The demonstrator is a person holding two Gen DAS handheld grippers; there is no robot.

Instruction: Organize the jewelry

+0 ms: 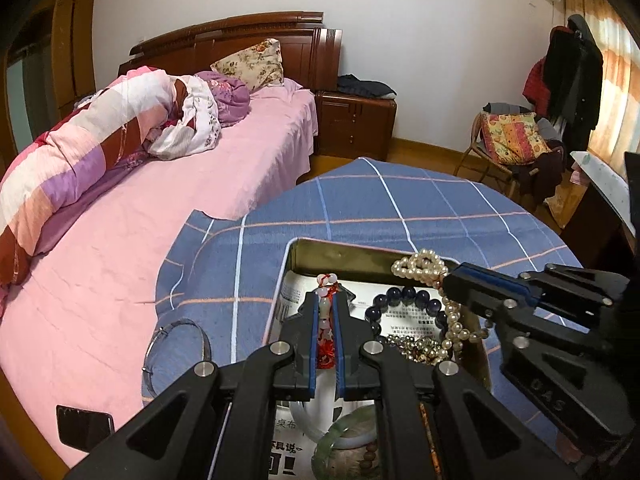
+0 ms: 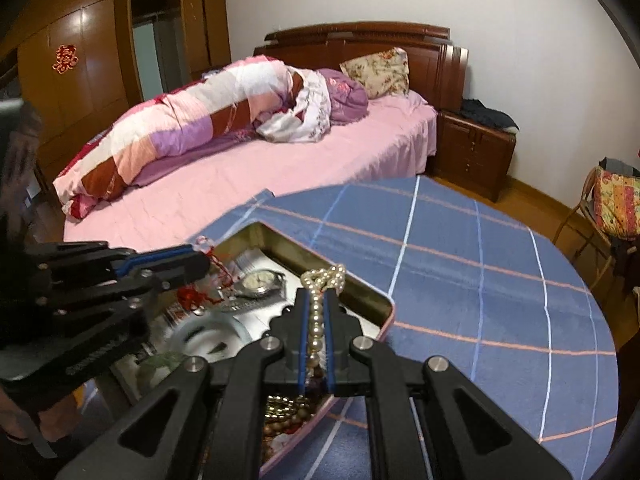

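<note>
An open metal tin lined with newspaper sits on a blue checked cloth. My left gripper is shut on a red tasselled charm with pale beads, held over the tin; it also shows in the right wrist view. My right gripper is shut on a pearl necklace above the tin's right edge; the pearls hang from it in the left wrist view. In the tin lie a dark bead bracelet, a gold-coloured chain, a jade bangle and a wristwatch.
A thin clear bangle lies on the cloth left of the tin. A black phone lies on the pink bed. A nightstand and a chair with a cushion stand beyond the table.
</note>
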